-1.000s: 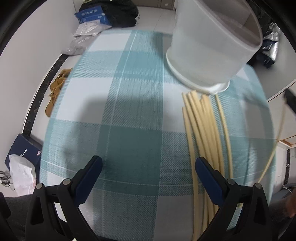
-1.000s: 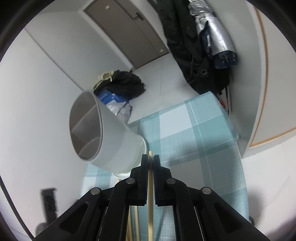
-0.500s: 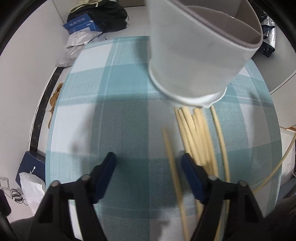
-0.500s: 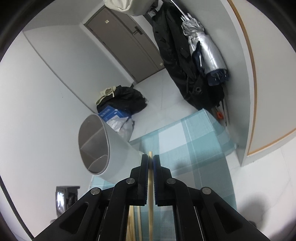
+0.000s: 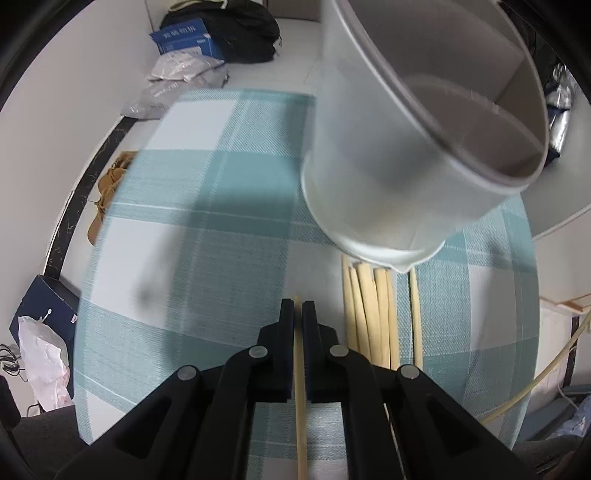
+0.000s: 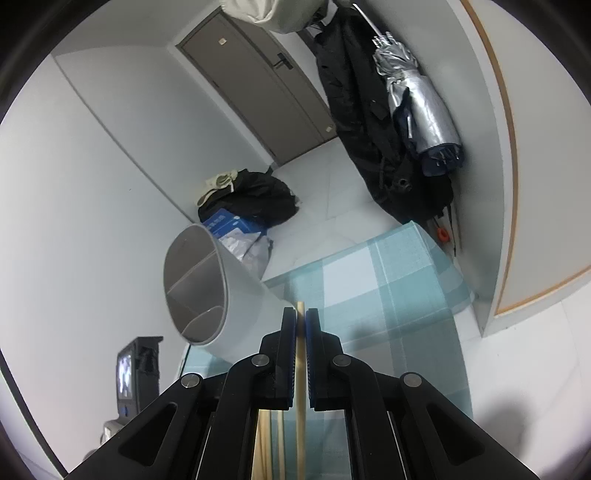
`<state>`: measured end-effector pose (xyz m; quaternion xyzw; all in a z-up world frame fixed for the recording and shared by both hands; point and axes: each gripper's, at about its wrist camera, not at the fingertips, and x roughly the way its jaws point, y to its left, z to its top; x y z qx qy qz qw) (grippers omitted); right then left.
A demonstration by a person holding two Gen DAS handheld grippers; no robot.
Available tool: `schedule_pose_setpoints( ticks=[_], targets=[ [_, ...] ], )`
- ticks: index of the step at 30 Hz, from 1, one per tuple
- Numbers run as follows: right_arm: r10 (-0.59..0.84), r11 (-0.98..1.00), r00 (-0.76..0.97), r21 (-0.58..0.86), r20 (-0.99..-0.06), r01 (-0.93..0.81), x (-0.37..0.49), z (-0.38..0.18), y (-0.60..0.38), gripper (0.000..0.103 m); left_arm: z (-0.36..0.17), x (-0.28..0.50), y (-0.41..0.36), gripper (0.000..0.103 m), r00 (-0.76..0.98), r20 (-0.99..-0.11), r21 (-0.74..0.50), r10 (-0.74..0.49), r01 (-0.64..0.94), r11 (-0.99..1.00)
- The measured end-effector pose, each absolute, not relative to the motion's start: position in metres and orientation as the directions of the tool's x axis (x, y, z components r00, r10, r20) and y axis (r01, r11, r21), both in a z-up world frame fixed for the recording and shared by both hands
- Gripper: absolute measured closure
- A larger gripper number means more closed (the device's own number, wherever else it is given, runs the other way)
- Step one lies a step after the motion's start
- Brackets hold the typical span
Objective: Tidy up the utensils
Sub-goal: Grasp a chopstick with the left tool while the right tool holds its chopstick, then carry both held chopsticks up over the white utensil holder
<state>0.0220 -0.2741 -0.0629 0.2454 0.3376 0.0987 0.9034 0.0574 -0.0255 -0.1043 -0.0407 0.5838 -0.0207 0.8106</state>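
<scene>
A white divided utensil holder (image 5: 413, 140) stands on the teal checked tablecloth (image 5: 207, 229), at the upper right of the left wrist view. Several pale wooden chopsticks (image 5: 369, 317) lie in a bundle just below its base. My left gripper (image 5: 298, 306) is shut on a single chopstick (image 5: 300, 398) left of the bundle, its tip poking out just past the pads. In the right wrist view my right gripper (image 6: 301, 314) is shut on another chopstick (image 6: 301, 387), held above the table. The holder (image 6: 214, 295) is to its left, with more chopsticks (image 6: 264, 443) below the fingers.
Off the table's left edge the floor holds a blue box (image 5: 184, 35), plastic bags (image 5: 177, 77), tan shoes (image 5: 107, 184) and a dark bag (image 5: 40, 314). Coats and a folded umbrella (image 6: 424, 103) hang by a door (image 6: 258, 77). A small screen (image 6: 129, 365) stands at the left.
My left gripper's jaws went from wide open to shut on one chopstick, pulled out left of the bundle. The holder looms larger in the left view. The right gripper kept its chopstick and barely moved.
</scene>
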Motion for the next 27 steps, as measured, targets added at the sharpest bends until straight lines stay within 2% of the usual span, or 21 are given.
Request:
schedule_pose_setpoints(
  ticks=[11, 20, 27],
  targets=[
    [0.355, 0.902, 0.79, 0.404, -0.5, -0.15, -0.002, -0.041, -0.237, 0.099, -0.032, 0.021, -0.009, 0.102, 0.516, -0.834, -0.232, -0.197, -0.003, 0.973],
    [0.34, 0.931, 0.824, 0.285, -0.454, -0.228, -0.024, -0.022, -0.207, 0.099, -0.001, 0.014, -0.001, 0.102, 0.647, -0.72, -0.237, -0.251, 0.11, 0.965],
    [0.327, 0.941, 0.837, 0.233, -0.438, -0.246, -0.033, -0.018, -0.192, 0.099, 0.007, 0.009, 0.004, 0.102, 0.65, -0.703, -0.243, -0.29, 0.163, 0.956]
  ],
)
